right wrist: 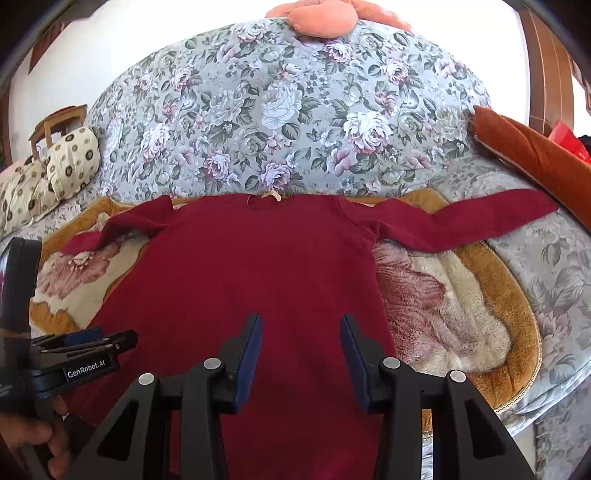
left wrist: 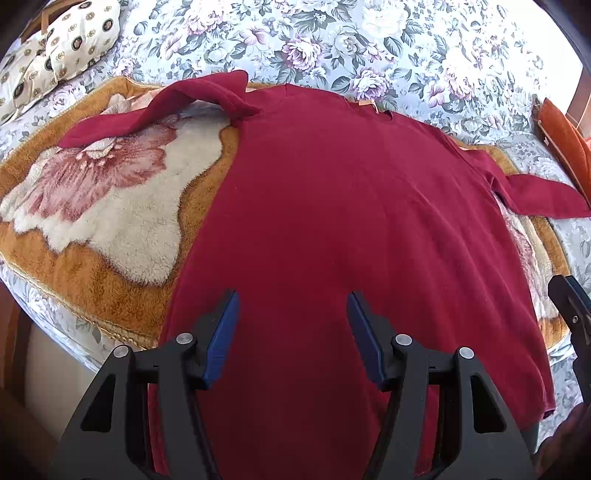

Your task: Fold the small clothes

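Note:
A dark red long-sleeved shirt [left wrist: 332,221] lies flat on a fleece blanket, neck away from me and hem hanging over the near bed edge. Its left sleeve [left wrist: 166,107] is bent back on itself; the right sleeve [left wrist: 535,195] stretches out sideways. My left gripper [left wrist: 293,295] hovers open over the lower left of the body, nothing between its blue pads. In the right wrist view the shirt [right wrist: 258,266] fills the middle, and my right gripper [right wrist: 301,318] stands open above its lower part, pads apart from the cloth. The left gripper [right wrist: 92,339] shows at that view's left edge.
The brown and cream flowered blanket [left wrist: 110,206] lies on a floral bedspread [right wrist: 280,110]. Patterned pillows [right wrist: 66,162] sit far left, an orange cushion [right wrist: 532,155] far right, a peach cushion [right wrist: 314,18] at the back. A hand [right wrist: 33,439] holds the left gripper.

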`<state>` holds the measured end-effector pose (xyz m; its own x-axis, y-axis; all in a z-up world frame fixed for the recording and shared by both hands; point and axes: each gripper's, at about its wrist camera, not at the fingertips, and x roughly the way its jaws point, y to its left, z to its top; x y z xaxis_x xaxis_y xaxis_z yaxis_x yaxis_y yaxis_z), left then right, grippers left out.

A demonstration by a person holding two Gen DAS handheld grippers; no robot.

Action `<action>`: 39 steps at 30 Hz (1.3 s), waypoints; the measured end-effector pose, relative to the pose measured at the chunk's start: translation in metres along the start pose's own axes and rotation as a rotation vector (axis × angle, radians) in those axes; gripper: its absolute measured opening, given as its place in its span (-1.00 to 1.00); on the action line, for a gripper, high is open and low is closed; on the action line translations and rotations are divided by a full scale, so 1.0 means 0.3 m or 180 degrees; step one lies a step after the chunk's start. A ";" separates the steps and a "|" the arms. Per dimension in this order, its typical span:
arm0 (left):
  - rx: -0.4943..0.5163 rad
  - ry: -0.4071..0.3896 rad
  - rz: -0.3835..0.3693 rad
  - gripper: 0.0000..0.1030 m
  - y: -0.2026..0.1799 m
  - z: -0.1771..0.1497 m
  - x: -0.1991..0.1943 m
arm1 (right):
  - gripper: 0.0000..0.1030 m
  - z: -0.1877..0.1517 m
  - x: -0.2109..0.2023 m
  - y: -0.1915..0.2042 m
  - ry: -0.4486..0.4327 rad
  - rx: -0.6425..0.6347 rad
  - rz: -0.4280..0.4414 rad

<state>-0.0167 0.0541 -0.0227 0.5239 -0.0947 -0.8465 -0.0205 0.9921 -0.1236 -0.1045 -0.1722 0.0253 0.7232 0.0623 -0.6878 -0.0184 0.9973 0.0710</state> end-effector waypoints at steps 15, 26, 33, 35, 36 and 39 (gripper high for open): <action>0.0011 0.0060 -0.0005 0.16 -0.013 -0.012 0.019 | -0.19 0.000 0.026 0.025 0.0159 -0.0069 -0.0078; 0.0009 0.0051 0.0023 0.16 -0.012 -0.005 0.007 | -0.19 0.001 0.036 0.031 0.0184 -0.0021 -0.0034; -0.0053 0.0078 -0.0036 0.16 -0.014 -0.006 0.001 | -0.19 -0.002 0.033 0.043 0.0177 -0.0105 -0.0096; -0.0045 0.0065 -0.0029 0.16 -0.020 -0.007 -0.003 | -0.19 -0.001 0.035 0.037 0.0201 -0.0085 -0.0126; -0.0054 0.0067 -0.0040 0.16 -0.020 -0.005 -0.004 | -0.19 0.003 0.037 0.037 0.0223 -0.0090 -0.0160; -0.0084 0.0060 -0.0068 0.16 -0.018 -0.002 -0.009 | -0.19 0.066 0.010 0.043 0.0052 -0.0012 -0.0177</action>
<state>-0.0187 0.0489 -0.0201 0.5083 -0.1175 -0.8531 -0.0322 0.9874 -0.1552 -0.0889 -0.1599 0.0385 0.7118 0.0075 -0.7023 0.0187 0.9994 0.0296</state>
